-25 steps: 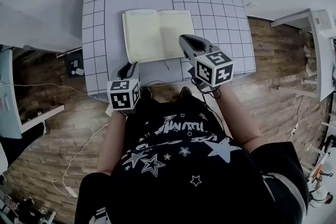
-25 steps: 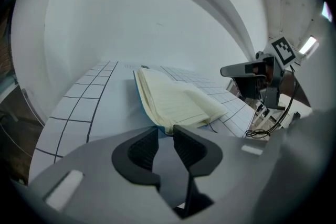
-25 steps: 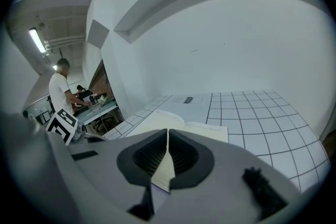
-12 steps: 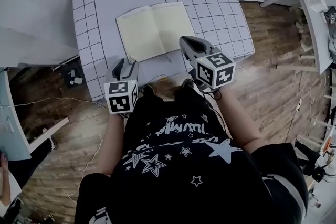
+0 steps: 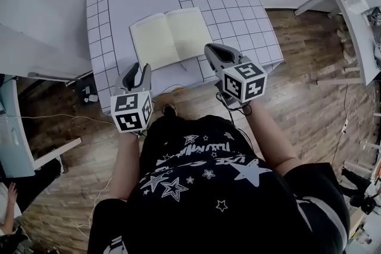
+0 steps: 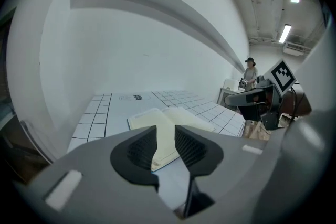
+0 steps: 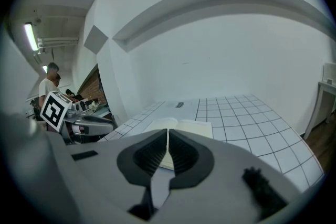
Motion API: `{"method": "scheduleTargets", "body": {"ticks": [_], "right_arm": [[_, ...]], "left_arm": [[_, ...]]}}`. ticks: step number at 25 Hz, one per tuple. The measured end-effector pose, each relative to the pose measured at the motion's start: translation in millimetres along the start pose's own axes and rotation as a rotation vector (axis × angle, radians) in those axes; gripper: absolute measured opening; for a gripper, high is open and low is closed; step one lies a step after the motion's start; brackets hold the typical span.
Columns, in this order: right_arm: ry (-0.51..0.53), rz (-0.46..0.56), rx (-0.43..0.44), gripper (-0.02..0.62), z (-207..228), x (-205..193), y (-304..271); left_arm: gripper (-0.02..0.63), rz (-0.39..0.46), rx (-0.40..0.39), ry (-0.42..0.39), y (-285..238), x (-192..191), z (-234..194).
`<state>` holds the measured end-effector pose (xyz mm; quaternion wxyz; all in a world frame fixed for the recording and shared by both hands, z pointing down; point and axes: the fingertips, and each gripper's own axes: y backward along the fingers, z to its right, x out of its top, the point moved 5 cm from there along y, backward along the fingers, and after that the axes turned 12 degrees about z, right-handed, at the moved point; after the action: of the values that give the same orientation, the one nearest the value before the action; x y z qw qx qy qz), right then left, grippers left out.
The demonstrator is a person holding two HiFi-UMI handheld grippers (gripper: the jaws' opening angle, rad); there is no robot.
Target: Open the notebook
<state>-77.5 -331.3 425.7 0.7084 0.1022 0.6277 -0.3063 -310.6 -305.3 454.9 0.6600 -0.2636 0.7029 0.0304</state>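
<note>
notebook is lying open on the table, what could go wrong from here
1. The right tool sits near the near right corner of the notebook; a careless swing might clip a page or shove the book.
2. Nothing holds the pages down, so they may flop shut.
3. The notebook lies not far from the near edge of the table, so a nudge could slide it toward that edge.

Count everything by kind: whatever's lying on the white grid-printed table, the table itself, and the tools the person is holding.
Open notebook with cream pages: 1
White grid-printed table: 1
Grey handheld two-jaw grippers with marker cubes: 2 (left gripper, right gripper)
Total: 4
</note>
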Motion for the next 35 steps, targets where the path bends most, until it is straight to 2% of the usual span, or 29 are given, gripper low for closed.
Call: {"method": "scheduleTargets", "body": {"ticks": [2,9,14,17,23,29,35], "right_arm": [[-0.004,0.005,0.003,0.018,6,1,13],[0.003,0.020,0.052,0.018,23,3,77],[-0.005,0.100,0.122,0.018,27,11,122],[0.005,0.094,0.163,0.018,25,4,149],[0.021,0.077,0.209,0.018,21,-17,206],[-0.014,0.061,0.235,0.018,19,-39,246],[-0.056,0.064,0.271,0.018,7,-54,255]], "left_arm": [[0.089,0.013,0.019,-0.006,8,5,11],[0.052,0.078,0.074,-0.015,34,13,66],[0.028,0.157,0.050,-0.059,55,17,120],[0.020,0.188,0.051,-0.091,71,16,152],[0.009,0.255,0.075,-0.094,113,9,207],[0.009,0.261,0.072,-0.077,148,-1,247],[0.009,0.232,0.074,-0.096,169,-8,267]]}}
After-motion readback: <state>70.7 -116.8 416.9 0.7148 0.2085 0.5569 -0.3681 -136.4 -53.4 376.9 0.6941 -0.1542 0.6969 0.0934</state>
